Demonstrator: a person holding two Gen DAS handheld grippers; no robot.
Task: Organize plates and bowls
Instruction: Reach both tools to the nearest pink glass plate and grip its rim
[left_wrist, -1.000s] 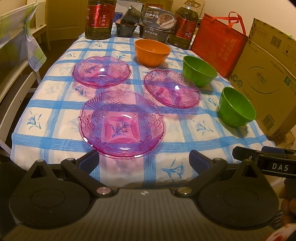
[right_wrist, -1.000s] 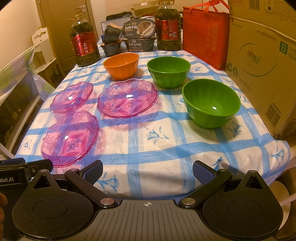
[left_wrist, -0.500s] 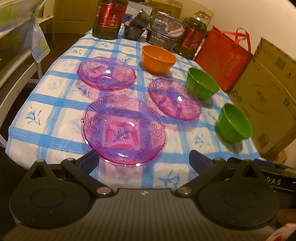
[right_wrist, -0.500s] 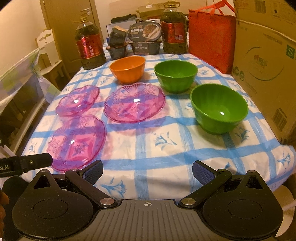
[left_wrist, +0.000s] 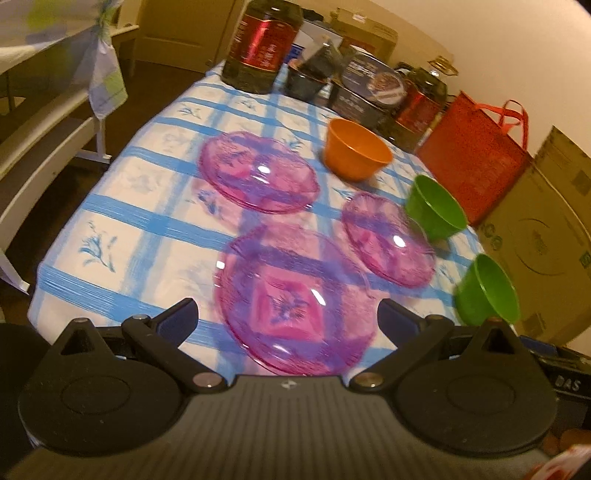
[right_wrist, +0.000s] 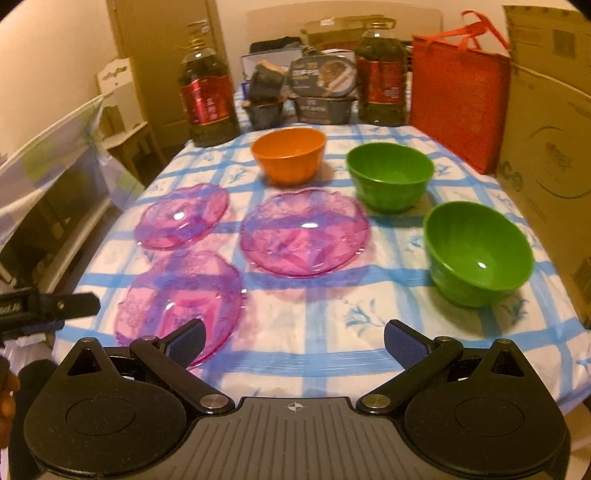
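Note:
Three pink glass plates lie on the blue-checked tablecloth: a near one (left_wrist: 291, 299) (right_wrist: 181, 299), a far left one (left_wrist: 258, 177) (right_wrist: 181, 218) and a right one (left_wrist: 388, 240) (right_wrist: 304, 232). An orange bowl (left_wrist: 356, 149) (right_wrist: 289, 155) and two green bowls, far (left_wrist: 436, 208) (right_wrist: 389, 175) and near (left_wrist: 485, 290) (right_wrist: 478, 253), stand upright. My left gripper (left_wrist: 288, 317) is open and empty, hovering at the near plate's front edge. My right gripper (right_wrist: 294, 338) is open and empty above the table's front edge; the left gripper shows at its left (right_wrist: 48, 308).
Two large oil bottles (right_wrist: 208, 99) (right_wrist: 382, 79), dark food containers (right_wrist: 321, 92) and a red bag (right_wrist: 458, 99) line the table's back. Cardboard boxes (right_wrist: 546, 147) stand along the right side. A white chair (left_wrist: 44, 147) is at the left.
Both grippers have risen and moved forward over the table's front edge; the left one has swung leftward, so the table looks tilted. Plates and bowls have not moved.

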